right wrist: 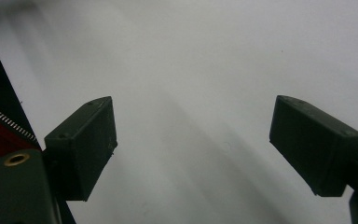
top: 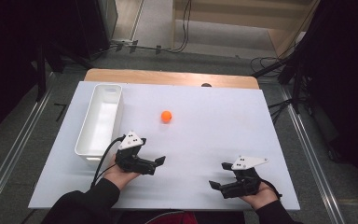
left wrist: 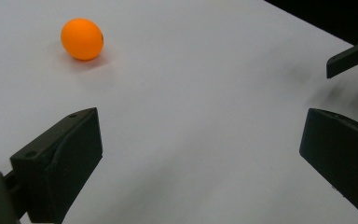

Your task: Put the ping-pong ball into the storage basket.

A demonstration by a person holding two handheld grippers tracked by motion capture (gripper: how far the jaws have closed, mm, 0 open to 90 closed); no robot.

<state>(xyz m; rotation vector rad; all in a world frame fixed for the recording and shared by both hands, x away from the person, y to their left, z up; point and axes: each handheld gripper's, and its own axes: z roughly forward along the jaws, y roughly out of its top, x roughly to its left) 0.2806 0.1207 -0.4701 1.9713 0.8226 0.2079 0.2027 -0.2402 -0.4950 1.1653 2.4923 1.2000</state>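
Dark surroundings hide everything beyond the white table [top: 205, 140].

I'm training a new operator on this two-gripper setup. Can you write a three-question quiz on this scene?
1. True or false: the orange ball lies inside the white bin.
2. Which gripper is closer to the ball: A) left gripper B) right gripper?
3. Fill in: both grippers' jaws are ____.

Key: 1. False; it lies on the white table, right of the bin. 2. A. 3. open, holding nothing.
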